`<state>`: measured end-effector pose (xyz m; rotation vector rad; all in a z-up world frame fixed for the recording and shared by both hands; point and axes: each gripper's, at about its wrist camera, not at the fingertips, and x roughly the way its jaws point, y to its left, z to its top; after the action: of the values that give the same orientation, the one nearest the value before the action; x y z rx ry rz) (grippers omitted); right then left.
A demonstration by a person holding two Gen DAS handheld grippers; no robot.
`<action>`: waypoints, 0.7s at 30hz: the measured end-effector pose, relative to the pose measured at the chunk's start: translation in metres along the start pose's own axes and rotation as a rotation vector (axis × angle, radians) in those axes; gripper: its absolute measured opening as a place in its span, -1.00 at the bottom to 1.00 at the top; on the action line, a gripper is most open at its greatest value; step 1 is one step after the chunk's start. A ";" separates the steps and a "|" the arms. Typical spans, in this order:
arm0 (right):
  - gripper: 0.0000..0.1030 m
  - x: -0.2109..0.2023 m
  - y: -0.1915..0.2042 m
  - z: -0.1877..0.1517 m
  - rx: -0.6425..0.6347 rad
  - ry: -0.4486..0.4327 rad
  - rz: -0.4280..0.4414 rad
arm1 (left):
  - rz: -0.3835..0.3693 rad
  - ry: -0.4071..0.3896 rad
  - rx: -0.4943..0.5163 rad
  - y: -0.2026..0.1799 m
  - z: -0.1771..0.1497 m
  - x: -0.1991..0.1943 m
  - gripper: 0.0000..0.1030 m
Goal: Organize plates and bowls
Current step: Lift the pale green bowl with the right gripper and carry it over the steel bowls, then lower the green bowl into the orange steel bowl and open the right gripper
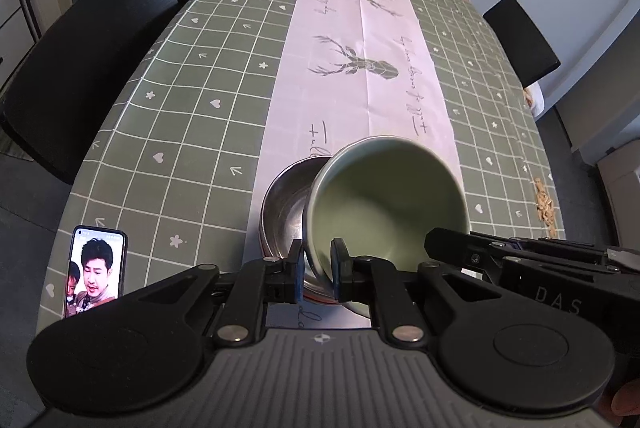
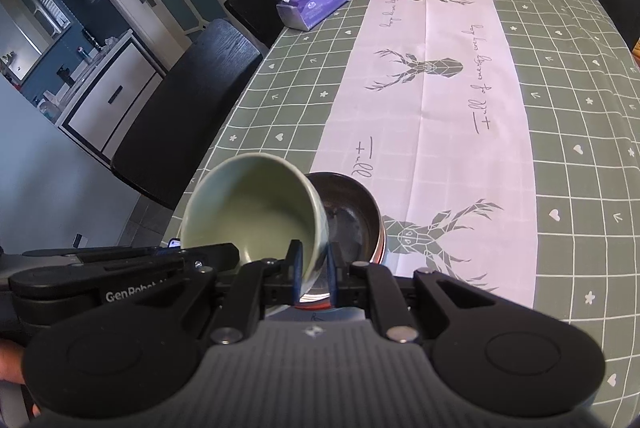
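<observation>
Bench (image 1: 192,76) with green grid cloth and pale deer-print runner fills both views. Round steel bowl (image 1: 286,206) sits lower centre on the runner. Pale green ceramic bowl (image 1: 384,204) is tilted above it, overlapping the steel rim. Both grippers hold it: left gripper (image 1: 316,268) fingers are clamped on the rim at lower centre of its view, right gripper (image 2: 314,274) fingers clamped on the rim likewise. My read: nesting green into steel. Level it first, centre over the steel bowl, lower both hands evenly, release only once seated.
</observation>
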<state>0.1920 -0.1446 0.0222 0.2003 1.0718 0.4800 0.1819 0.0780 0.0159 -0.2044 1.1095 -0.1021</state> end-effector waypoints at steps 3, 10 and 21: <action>-0.80 0.010 -0.001 0.001 0.008 0.015 -0.010 | 0.006 0.028 -0.002 0.003 0.003 0.012 -0.73; -0.80 0.037 -0.005 0.007 0.016 0.057 -0.034 | 0.017 0.103 -0.020 0.012 0.010 0.040 -0.73; -0.82 0.066 -0.015 0.013 0.018 0.118 -0.054 | 0.052 0.145 0.012 0.008 0.018 0.064 -0.73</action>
<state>0.2334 -0.1258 -0.0293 0.1596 1.1942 0.4383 0.2260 0.0763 -0.0348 -0.1586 1.2575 -0.0783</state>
